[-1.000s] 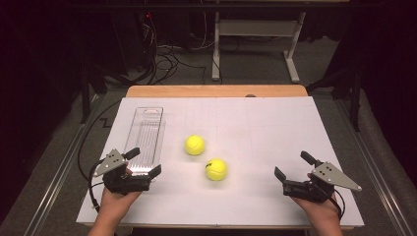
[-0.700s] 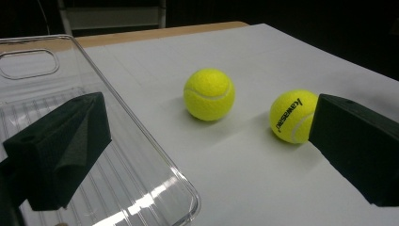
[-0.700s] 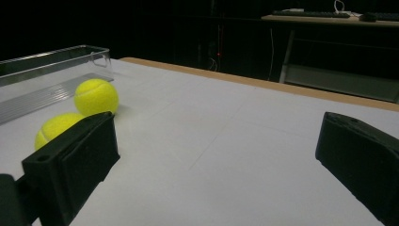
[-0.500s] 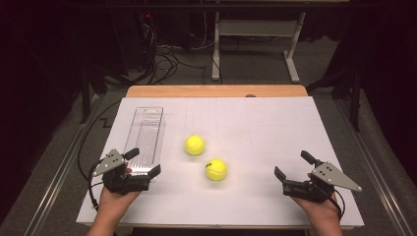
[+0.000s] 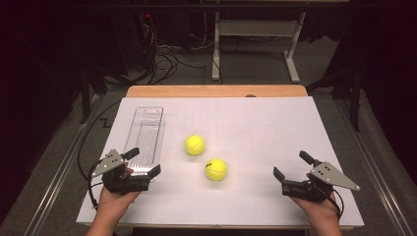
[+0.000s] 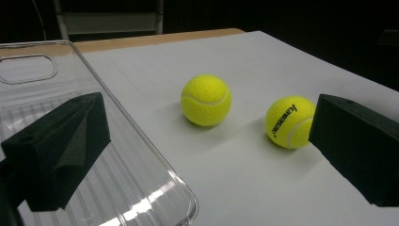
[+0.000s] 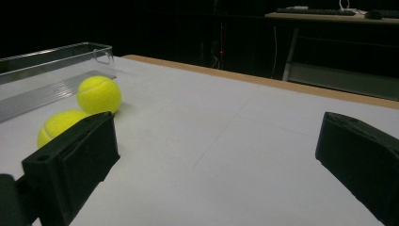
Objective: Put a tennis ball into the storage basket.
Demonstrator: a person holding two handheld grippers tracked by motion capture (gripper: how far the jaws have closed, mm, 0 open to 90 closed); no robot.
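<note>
In the high view, the left gripper (image 5: 146, 162) rests at about eight o'clock on the white table (image 5: 255, 123), jaws spread wide with nothing between them, its far jaw over the near end of a clear plastic tray (image 5: 145, 135). The right gripper (image 5: 292, 166) sits at about four o'clock, jaws likewise spread and empty. Between them lie two yellow tennis balls: the far ball (image 5: 194, 145) near the table's centre, just beside the tray, and the near ball (image 5: 216, 169) at its five o'clock, both apart from either gripper. In the left gripper view, the tray (image 6: 141, 155) lies under the left jaw; the far ball (image 6: 206, 100) sits at twelve o'clock, the near ball (image 6: 289, 122) just beside the right jaw. In the right gripper view, both balls sit at ten o'clock, the near ball (image 7: 59, 123) partly behind the left jaw, the far ball (image 7: 99, 94) beyond, by the tray (image 7: 42, 70).
</note>
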